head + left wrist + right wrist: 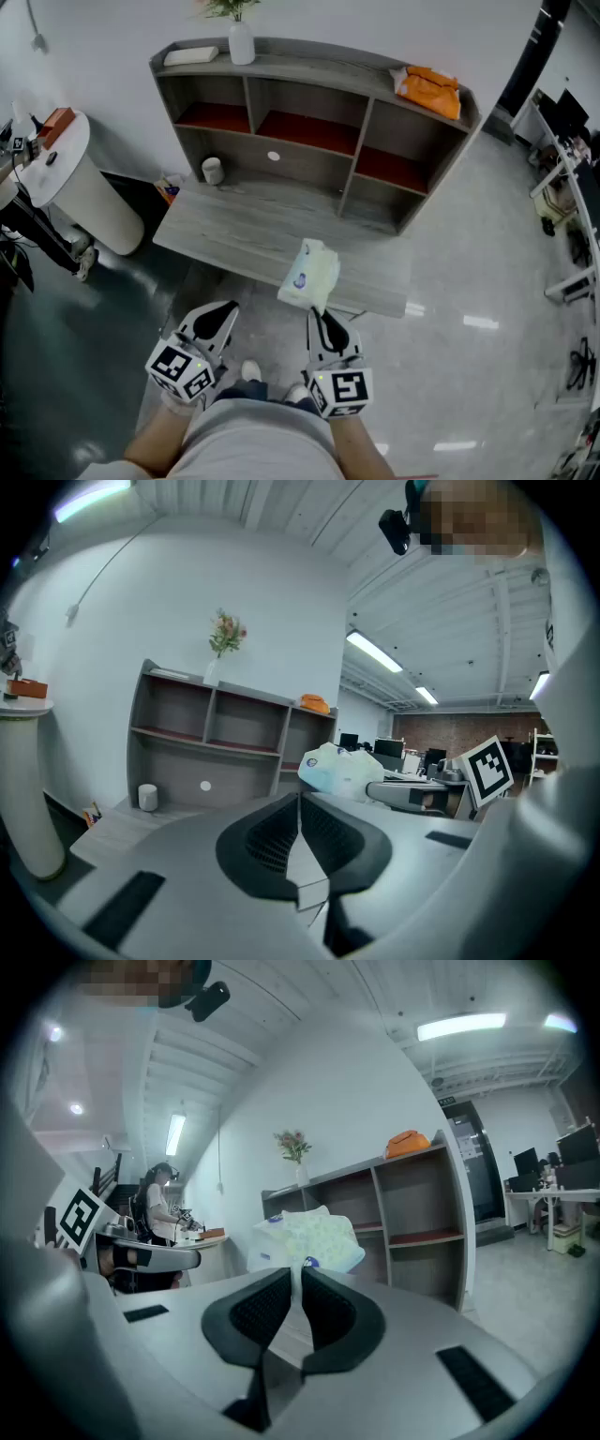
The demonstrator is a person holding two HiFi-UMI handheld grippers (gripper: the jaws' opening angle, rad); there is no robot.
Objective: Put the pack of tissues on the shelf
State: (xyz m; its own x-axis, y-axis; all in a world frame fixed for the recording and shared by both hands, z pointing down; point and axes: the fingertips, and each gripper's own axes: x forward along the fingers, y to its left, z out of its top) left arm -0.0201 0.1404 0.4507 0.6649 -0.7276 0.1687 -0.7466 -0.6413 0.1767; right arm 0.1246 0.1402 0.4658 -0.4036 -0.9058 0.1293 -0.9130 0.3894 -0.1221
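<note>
— Head view?
— My right gripper (320, 317) pinches the pack of tissues (309, 274) by its edge, well short of the shelf (309, 67).
— Left gripper view?
— My left gripper (300, 803) is clenched on nothing.
— Right gripper view?
— The pinch is thin. I'd grip firmly and carry the pack level into a free shelf compartment.

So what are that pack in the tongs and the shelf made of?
The pack of tissues looks like thin, soft plastic film, faintly glossy: it crumples where the right tongs pinch it. The shelf looks like matte grey wood-grain board, perhaps laminate; its compartment floors are red.
</note>
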